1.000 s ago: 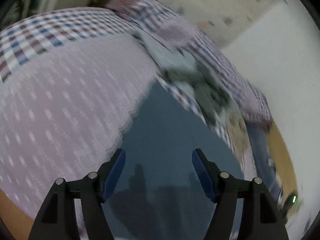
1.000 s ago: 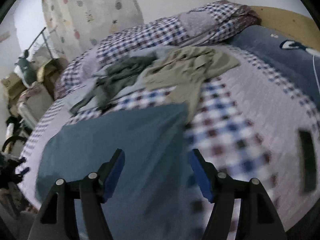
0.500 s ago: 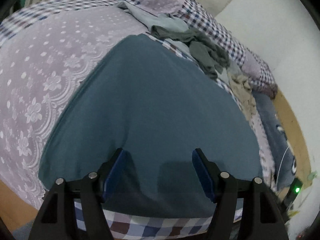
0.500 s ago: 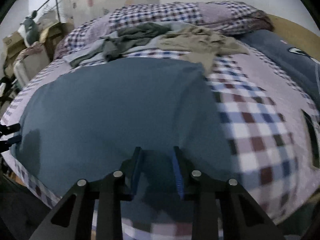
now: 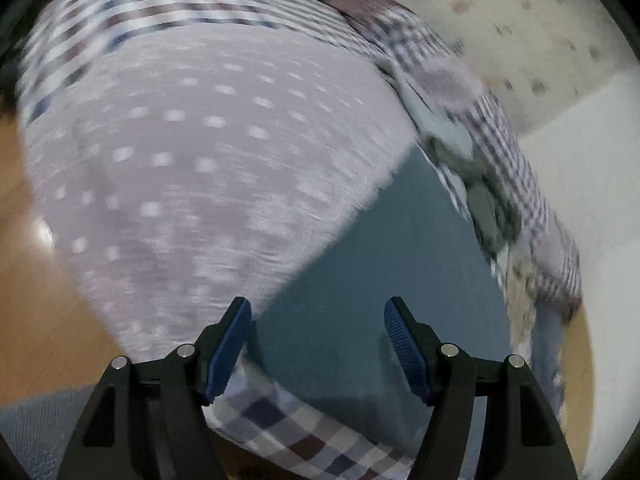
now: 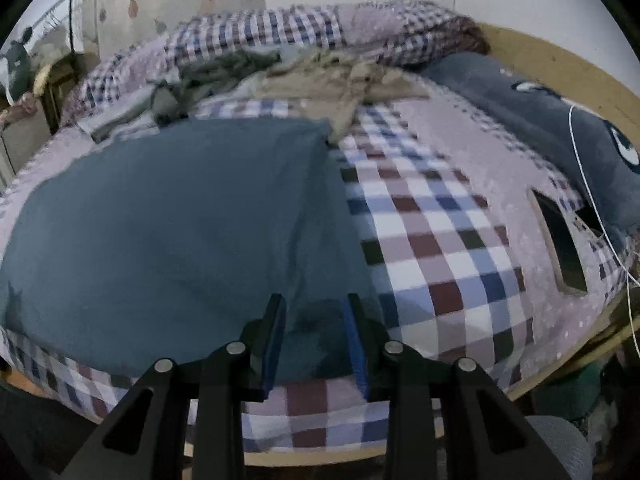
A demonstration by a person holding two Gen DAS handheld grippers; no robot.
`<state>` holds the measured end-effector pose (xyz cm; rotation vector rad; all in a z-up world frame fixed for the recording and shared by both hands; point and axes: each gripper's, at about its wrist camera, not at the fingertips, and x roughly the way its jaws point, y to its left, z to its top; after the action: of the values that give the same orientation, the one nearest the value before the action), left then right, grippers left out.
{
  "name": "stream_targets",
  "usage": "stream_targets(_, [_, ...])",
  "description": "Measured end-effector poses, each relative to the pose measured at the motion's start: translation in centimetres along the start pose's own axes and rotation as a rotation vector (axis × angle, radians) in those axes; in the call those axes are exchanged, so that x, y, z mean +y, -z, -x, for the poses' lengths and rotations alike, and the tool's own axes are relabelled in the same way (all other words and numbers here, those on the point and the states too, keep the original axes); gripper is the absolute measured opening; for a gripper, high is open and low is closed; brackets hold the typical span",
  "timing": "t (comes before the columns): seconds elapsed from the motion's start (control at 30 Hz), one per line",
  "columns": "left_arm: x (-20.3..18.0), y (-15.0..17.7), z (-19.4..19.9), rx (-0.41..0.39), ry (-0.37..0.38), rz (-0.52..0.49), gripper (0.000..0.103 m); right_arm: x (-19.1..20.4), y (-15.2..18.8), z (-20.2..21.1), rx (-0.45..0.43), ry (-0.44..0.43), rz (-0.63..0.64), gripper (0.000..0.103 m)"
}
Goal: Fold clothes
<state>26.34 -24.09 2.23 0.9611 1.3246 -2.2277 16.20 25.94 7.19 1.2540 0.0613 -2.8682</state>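
The left gripper (image 5: 318, 344) hangs with jaws spread wide over the near left corner of the blue garment (image 6: 172, 220), which lies flat along the bed's (image 6: 420, 248) front edge. That view is blurred, so contact cannot be judged. To its right, the right gripper (image 6: 314, 340) has its jaws drawn partway in, straddling the cloth's near hem, apparently not yet pinching. Best to seat both grippers at matching corners of the hem, close firmly, then lift evenly toward the unfolded pile (image 6: 280, 76) by the far edge.
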Motion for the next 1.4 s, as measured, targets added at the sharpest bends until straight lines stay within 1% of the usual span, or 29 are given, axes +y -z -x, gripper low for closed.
stream_targets(0.1, [1.8,-0.1,0.7,0.017,0.046,0.061,0.073,1.0,-0.4,1.1,-0.066,-0.030,0.004,0.032])
stream_targets(0.17, [2.5,0.3,0.8,0.053,0.074,0.077,0.073,1.8,-0.6,1.5,-0.096,-0.062,0.005,0.037])
stream_targets(0.23, [2.6,0.9,0.5,0.104,0.117,0.079,0.073,2.6,-0.7,1.7,-0.115,-0.099,0.005,0.045])
stream_targets(0.3, [2.5,1.4,0.2,0.147,0.160,0.079,0.073,3.6,-0.9,1.7,-0.121,-0.132,0.016,0.045])
stream_targets(0.37, [2.3,2.2,0.3,0.155,0.165,0.065,0.073,4.5,-0.9,1.8,-0.131,-0.151,0.030,0.046])
stream_targets(0.43, [1.9,2.7,0.5,0.154,0.175,0.038,0.073,5.4,-0.8,2.0,-0.142,-0.153,0.051,0.047])
stream_targets(0.53, [0.9,3.0,0.6,0.136,0.168,-0.026,0.073,6.7,-0.8,1.8,-0.152,-0.146,0.082,0.052])
stream_targets(0.63, [0.3,3.0,0.1,0.137,0.149,-0.058,0.073,7.4,-1.1,1.1,-0.141,-0.135,0.094,0.056])
stream_targets(0.7, [0.2,3.0,0.0,0.131,0.135,-0.068,0.073,7.6,-1.3,0.4,-0.124,-0.140,0.080,0.057])
stream_targets(0.8, [-0.3,2.7,0.5,0.084,0.136,-0.089,0.073,7.6,-1.4,-0.2,-0.111,-0.132,0.075,0.059])
stream_targets(0.87, [-0.9,2.4,1.4,0.024,0.130,-0.118,0.073,7.7,-1.8,-0.3,-0.113,-0.125,0.081,0.060])
stream_targets(0.93, [-1.8,2.3,2.8,-0.075,0.132,-0.157,0.073,7.7,-2.3,-0.3,-0.129,-0.123,0.088,0.062])
stream_targets(1.0, [-2.5,2.1,4.0,-0.155,0.134,-0.191,0.073,7.8,-2.9,-0.1,-0.154,-0.127,0.095,0.066])
stream_targets(1.03, [-3.2,2.1,4.4,-0.189,0.128,-0.213,0.073,7.8,-3.2,0.0,-0.166,-0.131,0.096,0.069])
stream_targets(1.07, [-3.7,2.1,4.5,-0.202,0.125,-0.231,0.073,7.7,-3.7,0.0,-0.171,-0.145,0.082,0.072])
stream_targets(1.1, [-4.3,2.1,4.5,-0.213,0.123,-0.251,0.073,7.6,-4.1,-0.1,-0.174,-0.159,0.069,0.072])
stream_targets(1.17, [-6.3,2.3,4.1,-0.206,0.129,-0.325,0.073,7.5,-5.0,-0.5,-0.165,-0.177,0.045,0.074])
stream_targets(1.3, [-12.4,3.3,2.7,-0.183,0.143,-0.539,0.074,7.5,-7.4,-1.5,-0.156,-0.218,-0.003,0.076])
stream_targets(1.4, [-18.0,4.4,0.9,-0.167,0.172,-0.703,0.079,8.4,-10.3,-2.6,-0.161,-0.264,-0.024,0.079])
